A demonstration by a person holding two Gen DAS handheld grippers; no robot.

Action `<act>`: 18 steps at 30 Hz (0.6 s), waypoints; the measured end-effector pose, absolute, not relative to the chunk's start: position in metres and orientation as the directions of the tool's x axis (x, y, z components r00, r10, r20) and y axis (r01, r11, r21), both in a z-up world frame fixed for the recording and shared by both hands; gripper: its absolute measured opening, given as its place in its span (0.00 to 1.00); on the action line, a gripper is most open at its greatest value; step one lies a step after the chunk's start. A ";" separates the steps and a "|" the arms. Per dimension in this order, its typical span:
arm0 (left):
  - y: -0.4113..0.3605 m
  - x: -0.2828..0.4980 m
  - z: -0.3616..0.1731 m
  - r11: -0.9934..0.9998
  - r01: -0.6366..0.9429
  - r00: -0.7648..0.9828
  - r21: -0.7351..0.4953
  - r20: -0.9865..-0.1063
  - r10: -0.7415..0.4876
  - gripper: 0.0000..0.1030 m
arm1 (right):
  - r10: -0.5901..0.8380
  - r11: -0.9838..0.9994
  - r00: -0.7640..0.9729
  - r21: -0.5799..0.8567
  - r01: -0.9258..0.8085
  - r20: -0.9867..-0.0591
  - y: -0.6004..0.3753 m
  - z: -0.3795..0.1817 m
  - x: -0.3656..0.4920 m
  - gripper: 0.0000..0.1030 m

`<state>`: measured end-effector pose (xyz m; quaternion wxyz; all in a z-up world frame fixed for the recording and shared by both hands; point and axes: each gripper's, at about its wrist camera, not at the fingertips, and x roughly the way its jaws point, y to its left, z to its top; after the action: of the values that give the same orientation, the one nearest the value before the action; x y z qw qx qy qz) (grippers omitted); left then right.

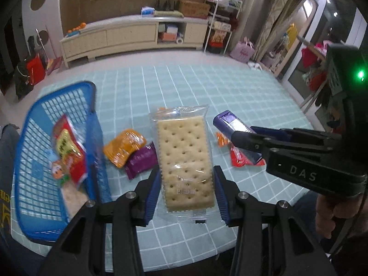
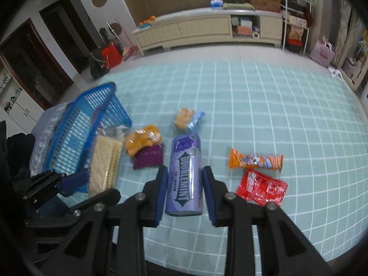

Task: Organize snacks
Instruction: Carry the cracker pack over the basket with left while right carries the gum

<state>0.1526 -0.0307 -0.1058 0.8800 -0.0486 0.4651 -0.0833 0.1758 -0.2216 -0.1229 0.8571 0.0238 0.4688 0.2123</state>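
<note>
My left gripper (image 1: 187, 193) is shut on a clear-wrapped cracker pack (image 1: 185, 161), held above the table; it also shows in the right wrist view (image 2: 103, 163). My right gripper (image 2: 184, 192) is shut on a purple Doublemint gum bottle (image 2: 185, 176), also seen in the left wrist view (image 1: 232, 128). A blue plastic basket (image 1: 25, 184) at the left holds a red and yellow snack bag (image 1: 66, 151); it also shows in the right wrist view (image 2: 76, 124).
On the tiled tablecloth (image 2: 276, 115) lie an orange packet (image 1: 124, 147), a purple packet (image 1: 141, 161), a red packet (image 2: 262, 187), an orange stick pack (image 2: 255, 161) and a small orange and blue snack (image 2: 187, 118). A low cabinet (image 1: 128, 36) stands beyond.
</note>
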 end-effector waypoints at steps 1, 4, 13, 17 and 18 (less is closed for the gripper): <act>-0.026 0.151 -0.098 0.982 0.098 0.566 -0.161 -0.802 -0.188 0.40 | 0.394 0.906 0.476 0.245 -0.345 -0.786 -0.219 -0.118 0.175 0.34; -0.012 0.147 -0.085 0.985 0.083 0.593 -0.149 -0.788 -0.169 0.40 | 0.417 0.896 0.484 0.258 -0.362 -0.769 -0.204 -0.107 0.176 0.34; 0.050 0.144 -0.064 0.992 0.008 0.629 -0.123 -0.771 -0.100 0.40 | 0.464 0.863 0.474 0.262 -0.433 -0.748 -0.149 -0.092 0.181 0.34; 0.076 0.145 -0.060 0.994 -0.026 0.631 -0.106 -0.773 -0.066 0.40 | 0.480 0.847 0.464 0.255 -0.467 -0.744 -0.120 -0.088 0.185 0.34; 0.084 0.145 -0.060 0.994 -0.034 0.632 -0.105 -0.773 -0.060 0.40 | 0.482 0.844 0.462 0.252 -0.473 -0.744 -0.113 -0.087 0.187 0.34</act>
<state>0.1451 0.0837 -0.0603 0.9016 -0.0549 0.4289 -0.0073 0.1868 -0.1130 -0.0869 0.8550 0.0049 0.4369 0.2794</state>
